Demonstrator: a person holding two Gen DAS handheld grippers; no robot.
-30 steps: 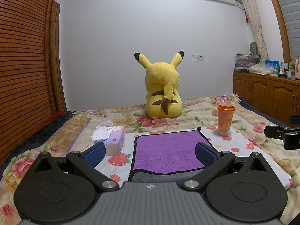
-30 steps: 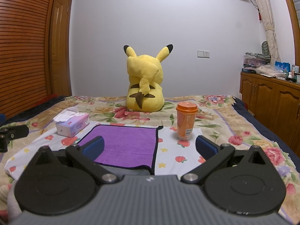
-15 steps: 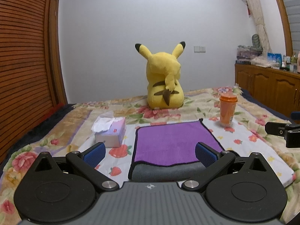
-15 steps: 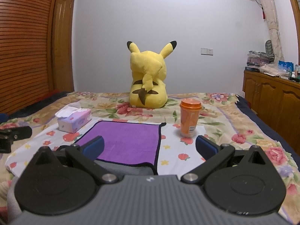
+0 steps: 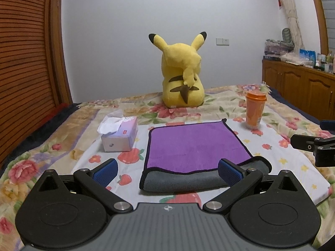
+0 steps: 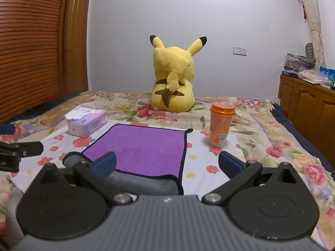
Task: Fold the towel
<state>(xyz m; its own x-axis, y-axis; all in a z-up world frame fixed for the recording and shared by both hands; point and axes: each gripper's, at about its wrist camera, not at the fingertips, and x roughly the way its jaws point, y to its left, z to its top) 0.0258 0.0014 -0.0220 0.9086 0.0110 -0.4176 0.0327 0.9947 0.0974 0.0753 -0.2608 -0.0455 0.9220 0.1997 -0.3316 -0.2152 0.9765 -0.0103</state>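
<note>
Purple towel lies folded at centre frame, grey underside showing along its near edge. Left gripper and right gripper both spread wide, holding nothing.

Towel: purple top w/ black trim, grey underside showing at near edge. Bedsheet: cream w/ red, pink & green floral print; white cloth under towel w/ red strawberries & yellow stars. Pikachu plush: yellow, black ear tips, brown back stripes. Cup: orange. Tissue box: lilac/white. Left gripper & right gripper: black w/ blue pads. Cabinet: brown wood.
</note>
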